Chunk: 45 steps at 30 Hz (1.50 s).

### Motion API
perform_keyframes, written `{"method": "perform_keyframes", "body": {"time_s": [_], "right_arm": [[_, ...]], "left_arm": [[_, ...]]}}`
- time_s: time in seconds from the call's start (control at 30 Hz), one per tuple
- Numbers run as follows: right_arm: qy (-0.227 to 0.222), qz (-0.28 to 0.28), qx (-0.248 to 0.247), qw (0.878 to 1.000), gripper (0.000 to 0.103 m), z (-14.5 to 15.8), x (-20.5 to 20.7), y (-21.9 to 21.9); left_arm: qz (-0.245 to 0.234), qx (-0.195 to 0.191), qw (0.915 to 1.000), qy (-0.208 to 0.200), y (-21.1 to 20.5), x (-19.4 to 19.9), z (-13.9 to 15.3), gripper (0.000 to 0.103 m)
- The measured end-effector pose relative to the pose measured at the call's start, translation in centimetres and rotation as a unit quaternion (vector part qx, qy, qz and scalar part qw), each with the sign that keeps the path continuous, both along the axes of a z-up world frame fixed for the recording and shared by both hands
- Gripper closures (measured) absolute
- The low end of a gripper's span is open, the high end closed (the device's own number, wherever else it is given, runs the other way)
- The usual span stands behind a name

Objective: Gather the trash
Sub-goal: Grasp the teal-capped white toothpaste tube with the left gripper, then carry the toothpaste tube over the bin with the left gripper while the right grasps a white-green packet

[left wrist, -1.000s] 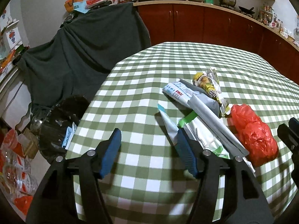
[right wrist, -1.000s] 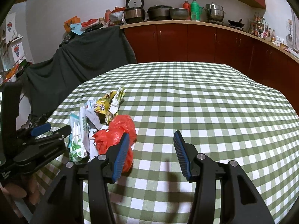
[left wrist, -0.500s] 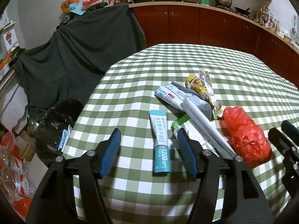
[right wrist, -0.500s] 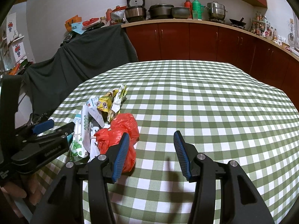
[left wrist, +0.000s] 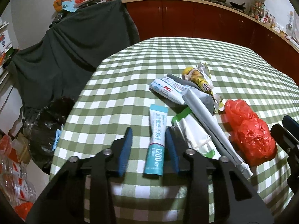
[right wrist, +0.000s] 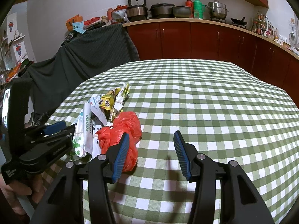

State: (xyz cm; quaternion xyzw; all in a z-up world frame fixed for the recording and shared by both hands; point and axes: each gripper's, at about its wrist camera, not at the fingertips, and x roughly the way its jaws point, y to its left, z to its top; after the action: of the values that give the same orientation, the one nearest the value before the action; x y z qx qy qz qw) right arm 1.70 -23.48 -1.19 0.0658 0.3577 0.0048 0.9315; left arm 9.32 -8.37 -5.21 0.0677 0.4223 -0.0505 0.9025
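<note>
A heap of trash lies on the green checked table (left wrist: 130, 85): a teal sachet (left wrist: 156, 140), a white and blue packet (left wrist: 168, 90), a grey wrapper (left wrist: 203, 110), a yellow snack wrapper (left wrist: 198, 78) and a red plastic bag (left wrist: 248, 132). My left gripper (left wrist: 149, 147) is open, its jaws either side of the teal sachet, which lies flat on the cloth. My right gripper (right wrist: 151, 153) is open and empty, with the red bag (right wrist: 121, 132) by its left finger. The left gripper also shows in the right wrist view (right wrist: 54, 128).
A bin lined with a black bag (left wrist: 44, 125) stands on the floor off the table's left edge. A dark cloth drapes furniture (left wrist: 74, 43) behind it. Red cabinets with pots (right wrist: 186, 35) run along the back wall.
My left gripper has drawn back and shifted right, so the teal sachet now lies between its jaws, and the jaws have narrowed. The right gripper has barely moved.
</note>
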Motion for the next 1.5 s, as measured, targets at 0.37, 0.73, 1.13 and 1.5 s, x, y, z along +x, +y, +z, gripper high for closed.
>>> {"method": "perform_keyframes", "body": {"time_s": [0.37, 0.73, 1.13, 1.5], "right_arm": [[-0.003, 0.011, 0.001, 1.0, 0.054, 0.4, 0.0, 0.8], [-0.021, 0.041, 0.001, 0.999, 0.054, 1.9, -0.2, 3.6], [0.001, 0.112, -0.012, 0.994, 0.056, 0.2, 0.9, 10.2], [0.036, 0.102, -0.036, 0.994, 0.059, -1.1, 3.0, 11.2]], "left_arm": [[-0.012, 0.001, 0.9999, -0.008, 0.9, -0.7, 0.3, 0.089], [0.027, 0.016, 0.9993, -0.023, 5.2, -2.1, 1.6, 0.089], [0.065, 0.014, 0.9974, -0.03, 10.3, -2.9, 2.0, 0.089], [0.078, 0.01, 0.9963, -0.033, 12.3, -3.0, 1.8, 0.089]]}}
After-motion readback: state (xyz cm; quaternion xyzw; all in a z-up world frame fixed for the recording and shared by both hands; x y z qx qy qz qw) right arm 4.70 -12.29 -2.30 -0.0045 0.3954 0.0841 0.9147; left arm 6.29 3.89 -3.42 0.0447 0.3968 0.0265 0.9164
